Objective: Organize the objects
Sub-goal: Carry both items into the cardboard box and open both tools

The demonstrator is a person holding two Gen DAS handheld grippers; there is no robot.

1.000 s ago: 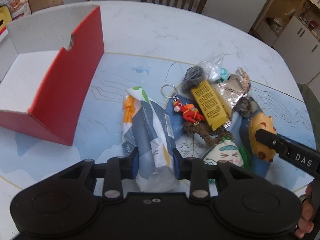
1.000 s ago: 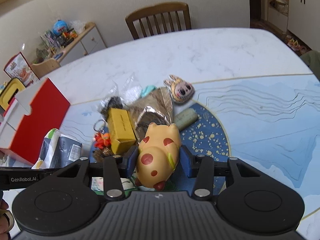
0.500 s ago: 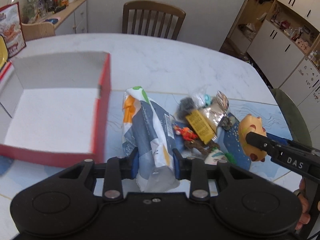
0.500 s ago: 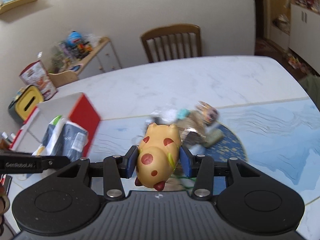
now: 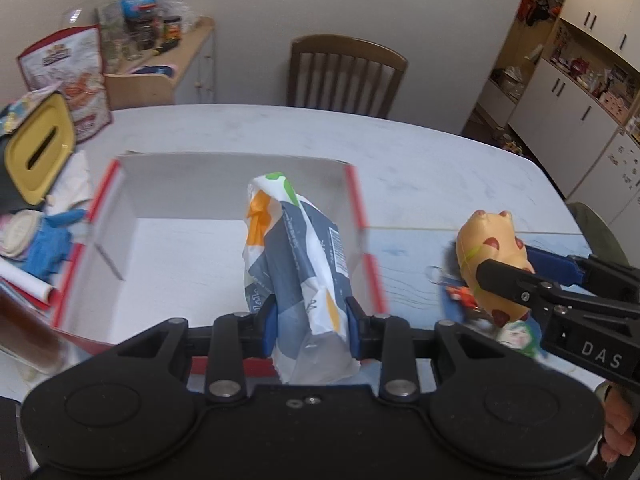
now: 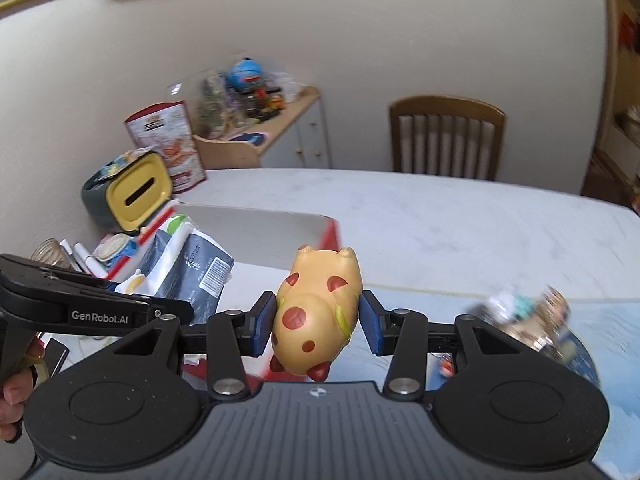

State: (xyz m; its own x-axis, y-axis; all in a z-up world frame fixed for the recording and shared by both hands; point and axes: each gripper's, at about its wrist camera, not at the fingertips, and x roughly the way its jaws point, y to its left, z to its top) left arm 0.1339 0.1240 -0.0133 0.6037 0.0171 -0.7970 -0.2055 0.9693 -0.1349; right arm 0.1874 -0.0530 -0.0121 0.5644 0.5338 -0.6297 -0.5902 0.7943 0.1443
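My left gripper (image 5: 310, 322) is shut on a crumpled white, grey and orange packet (image 5: 296, 264), held above the near wall of the open red box (image 5: 362, 216) with a white inside. The same packet (image 6: 188, 270) shows at the left of the right wrist view. My right gripper (image 6: 318, 322) is shut on a yellow pig toy with red spots (image 6: 318, 312), lifted off the table to the right of the box. The left wrist view has that pig toy (image 5: 490, 256) at its right side, clamped by the right gripper (image 5: 520, 276). Leftover small items (image 6: 532, 318) lie blurred on the blue mat.
A yellow-lidded bin (image 5: 38, 154), a blue cloth (image 5: 48, 246) and papers crowd the table left of the box. A wooden chair (image 5: 346, 74) stands at the far edge. A cluttered sideboard (image 6: 260, 128) is by the wall. A person's hand (image 6: 12, 396) grips the left handle.
Both grippers have risen and swung left with their loads. The packet now hangs over the box, and the pig toy has left the pile, which has slid to the right.
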